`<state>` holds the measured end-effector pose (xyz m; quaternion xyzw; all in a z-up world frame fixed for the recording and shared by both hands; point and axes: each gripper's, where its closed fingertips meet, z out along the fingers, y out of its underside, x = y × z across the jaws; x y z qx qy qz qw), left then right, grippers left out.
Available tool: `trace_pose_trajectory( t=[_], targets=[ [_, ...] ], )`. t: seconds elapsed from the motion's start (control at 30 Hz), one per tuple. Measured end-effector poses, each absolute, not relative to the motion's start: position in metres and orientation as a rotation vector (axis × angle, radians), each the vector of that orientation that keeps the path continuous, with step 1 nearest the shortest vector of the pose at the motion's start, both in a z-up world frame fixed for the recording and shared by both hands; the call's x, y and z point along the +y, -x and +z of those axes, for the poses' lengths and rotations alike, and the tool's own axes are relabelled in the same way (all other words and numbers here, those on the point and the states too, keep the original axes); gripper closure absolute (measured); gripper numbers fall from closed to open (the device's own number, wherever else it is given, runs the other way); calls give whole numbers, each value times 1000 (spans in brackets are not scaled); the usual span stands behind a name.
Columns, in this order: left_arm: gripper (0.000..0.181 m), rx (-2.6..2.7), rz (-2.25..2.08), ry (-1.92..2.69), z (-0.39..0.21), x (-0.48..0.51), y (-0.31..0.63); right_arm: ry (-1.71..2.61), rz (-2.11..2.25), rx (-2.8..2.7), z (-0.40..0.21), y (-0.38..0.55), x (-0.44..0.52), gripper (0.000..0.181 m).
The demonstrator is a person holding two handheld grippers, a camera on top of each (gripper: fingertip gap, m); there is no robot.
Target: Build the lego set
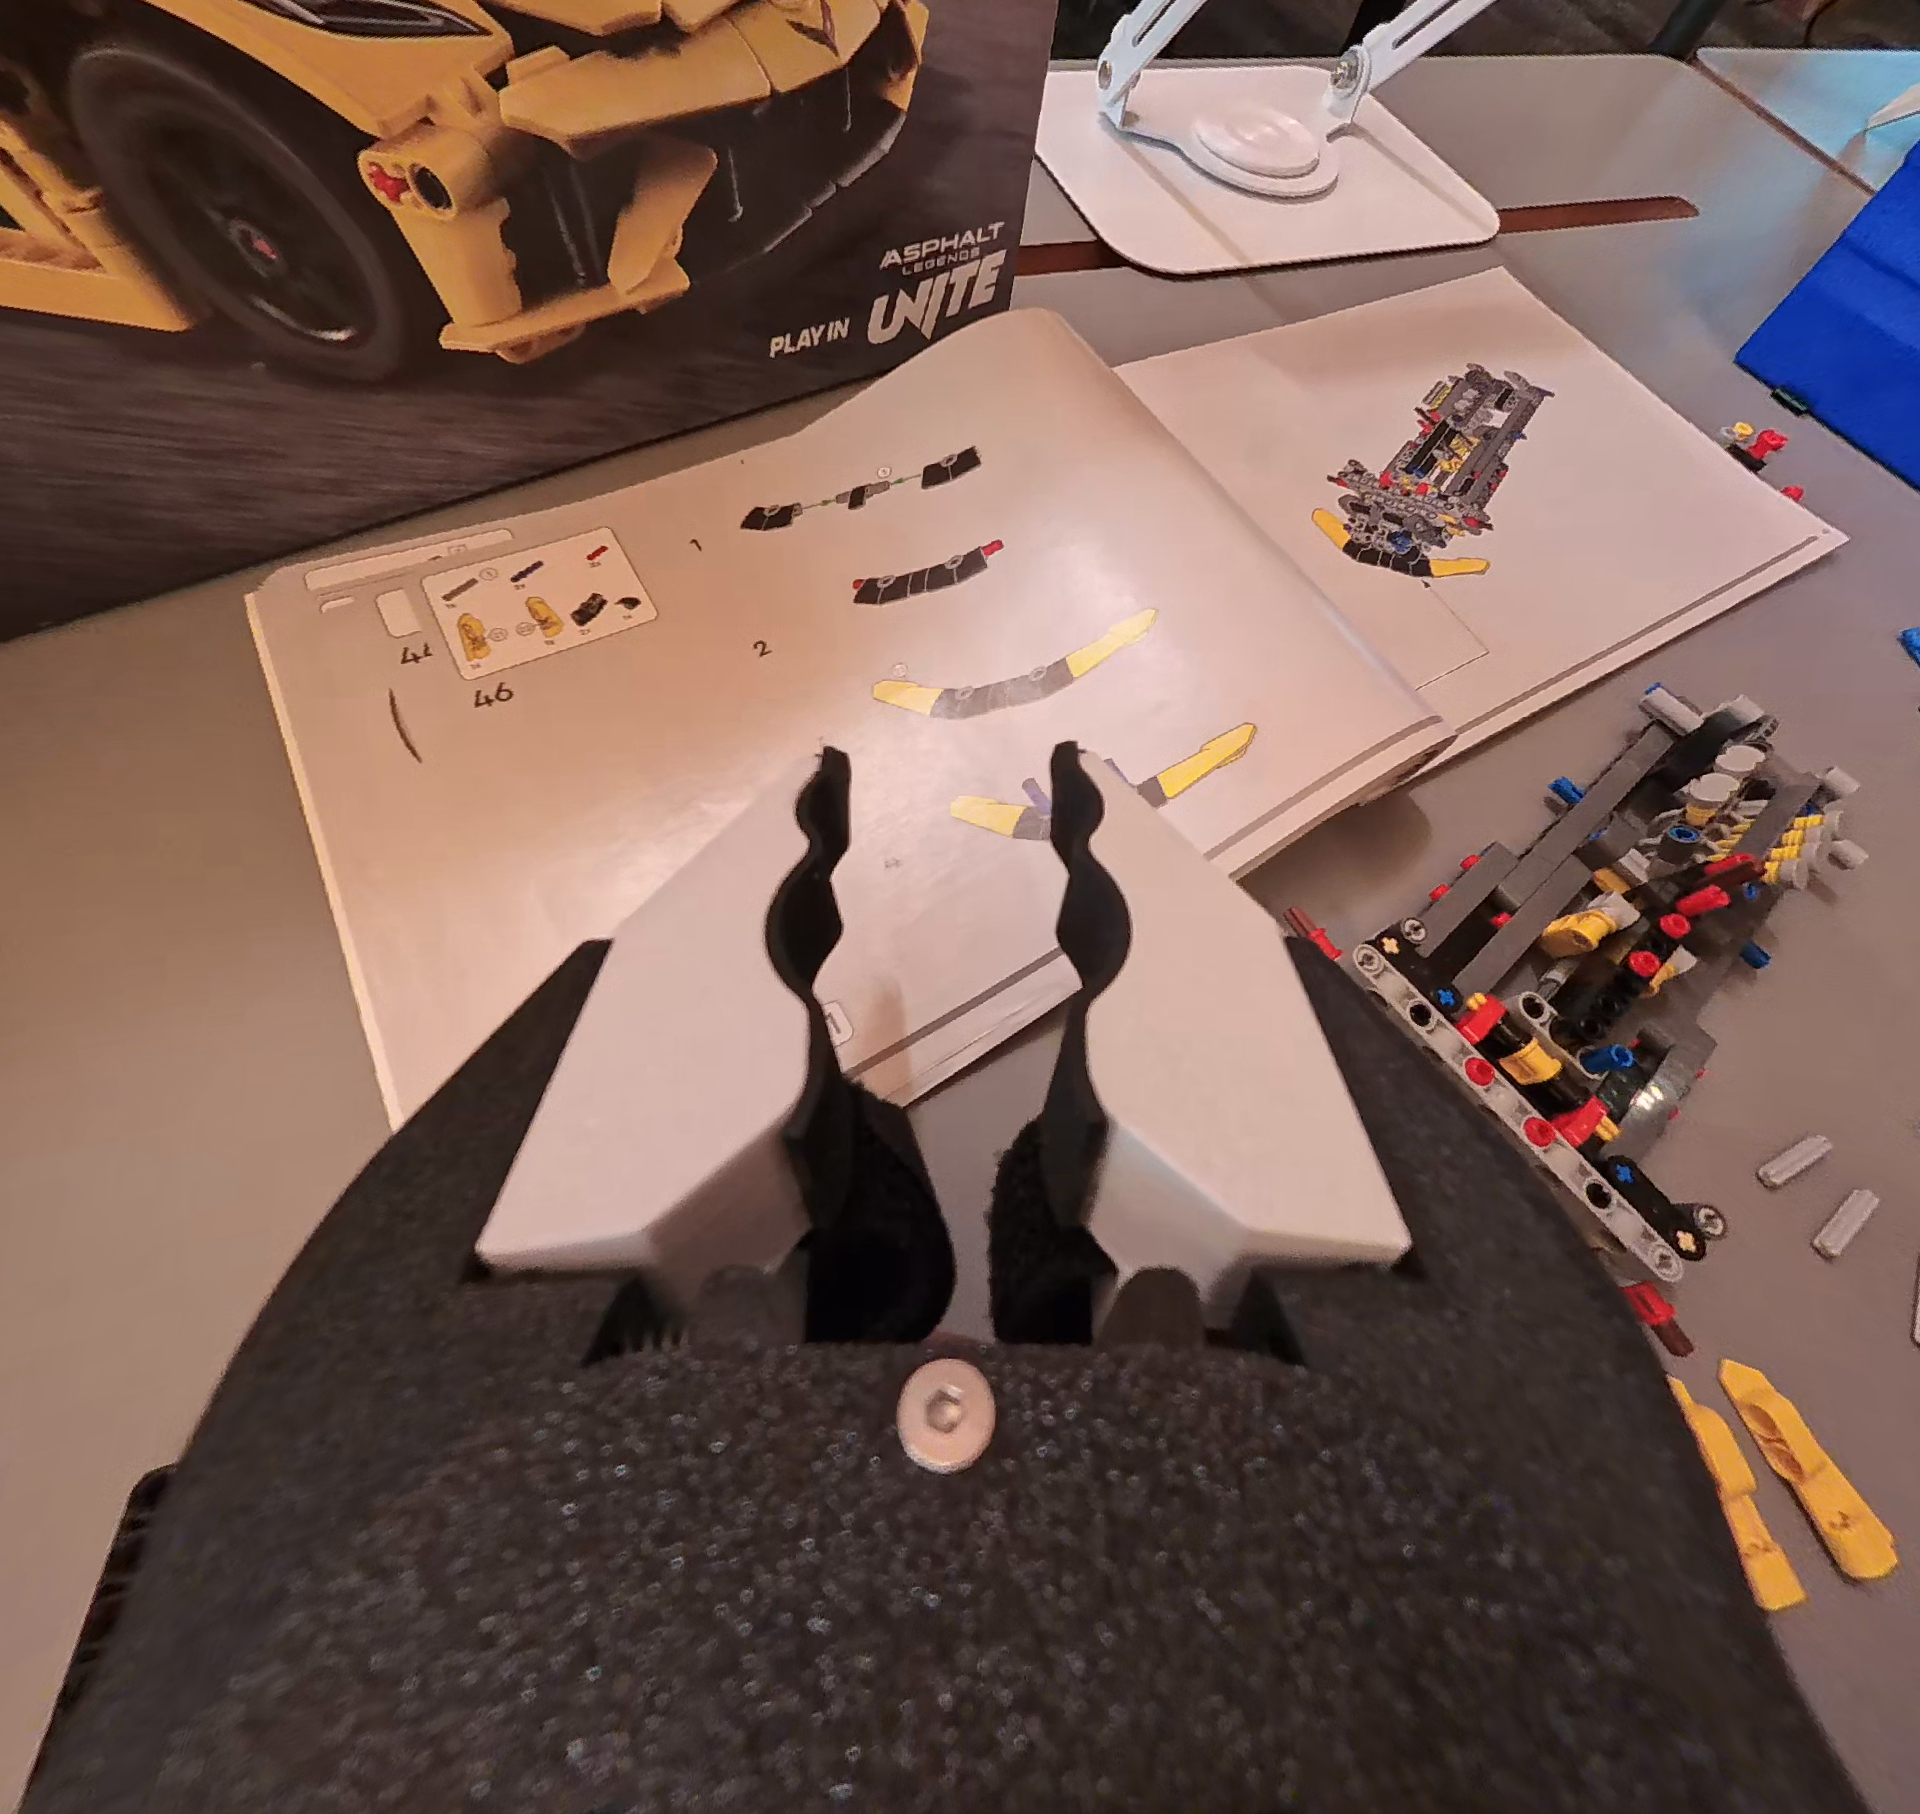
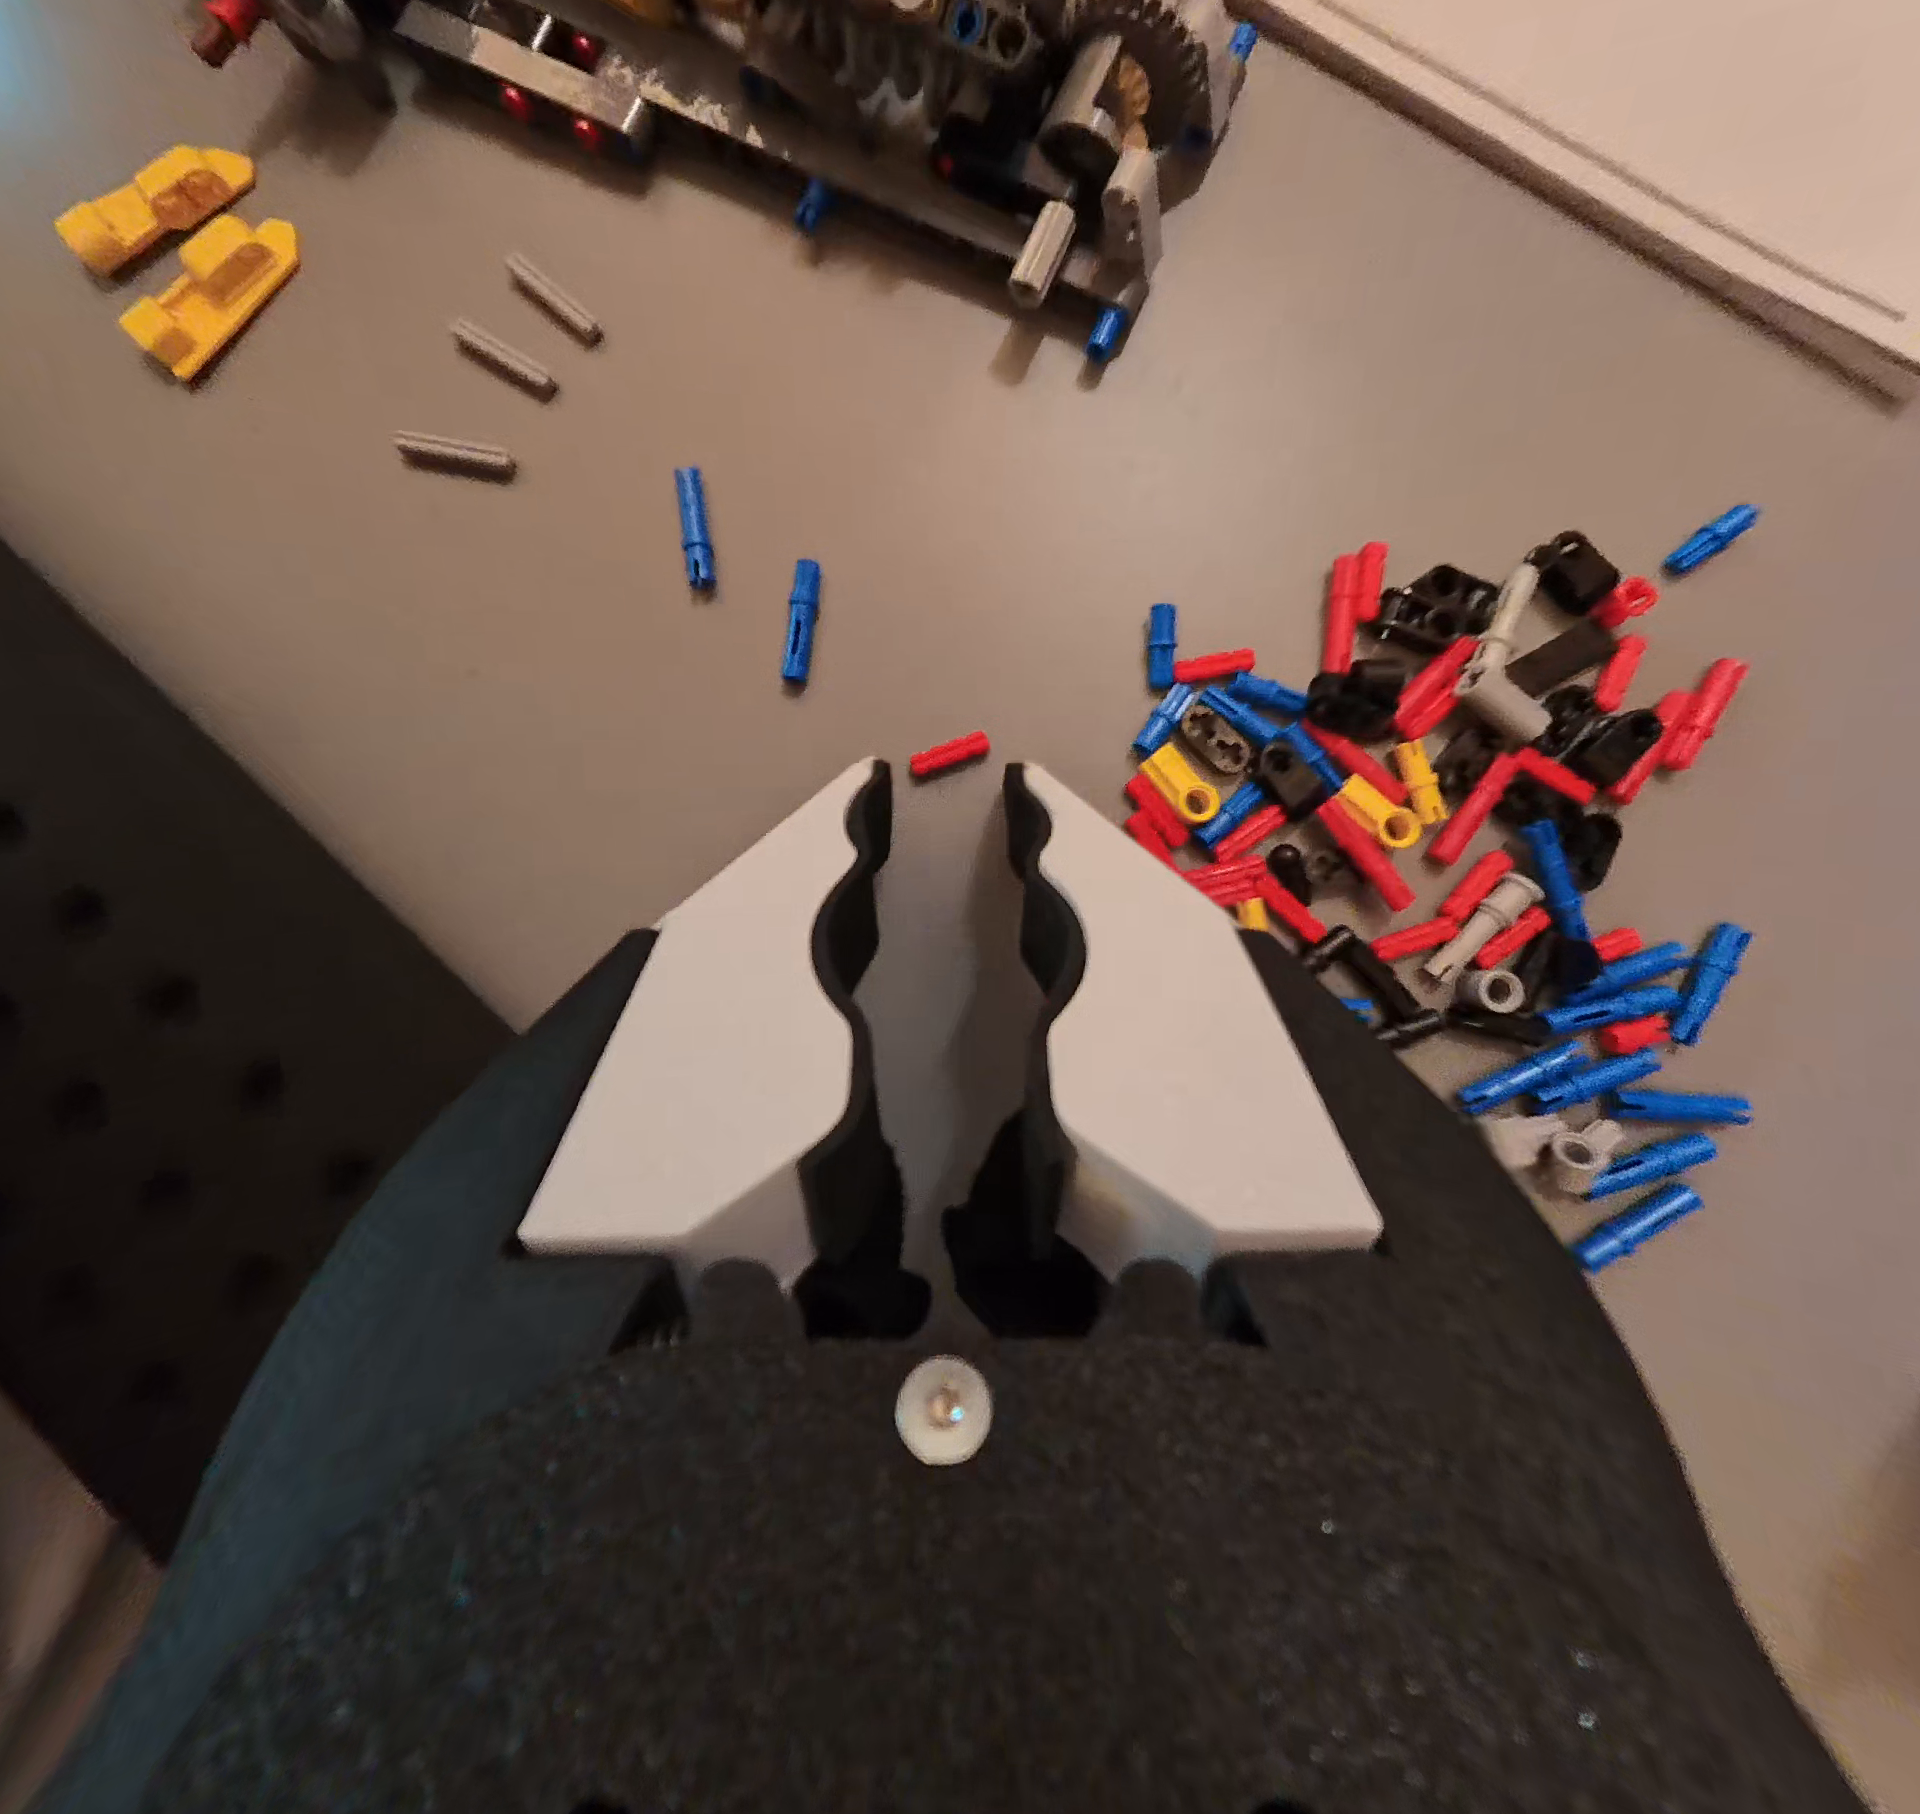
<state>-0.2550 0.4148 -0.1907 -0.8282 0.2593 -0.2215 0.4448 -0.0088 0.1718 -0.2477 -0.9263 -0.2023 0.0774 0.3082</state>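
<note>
My left gripper (image 1: 951, 762) is open and empty, held over the open instruction booklet (image 1: 727, 684). The partly built grey lego chassis (image 1: 1579, 975) lies on the table to its right, with two yellow panel pieces (image 1: 1787, 1473) near it. My right gripper (image 2: 948, 777) is open and empty, its tips just short of a single red pin (image 2: 949, 753) on the table. A pile of red, blue, black and yellow small parts (image 2: 1475, 829) lies to its right. The chassis (image 2: 831, 71) also shows at the top of the right wrist view, with the yellow panels (image 2: 177, 258) at the upper left.
The set's box (image 1: 468, 164) stands behind the booklet. A white stand base (image 1: 1268, 164) sits at the back right and a blue object (image 1: 1860, 310) at the far right. Three grey axles (image 2: 499, 362) and two loose blue pins (image 2: 748, 580) lie on the grey table. A dark perforated board (image 2: 156, 1037) is at left. Some 35 centimetres of space lies between my two pairs of fingers. My right gripper's tips are some 35 centimetres from the blue object (image 1: 1860, 310).
</note>
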Motion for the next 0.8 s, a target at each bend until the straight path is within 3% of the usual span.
trace_pose_trajectory(
  t=[0.1, 0.2, 0.63, 0.8],
  targets=[
    [144, 643, -555, 2054, -191, 414, 255, 2437, 227, -505, -251, 14, 176, 163],
    [144, 639, -553, 2055, -191, 415, 255, 2427, 185, -540, -252, 14, 179, 178],
    [144, 638, -557, 2057, -191, 415, 255, 2381, 200, -600, -252, 41, 189, 178],
    [144, 644, -557, 2058, -192, 414, 254, 2370, 176, -514, -242, 24, 185, 167]
  ],
)
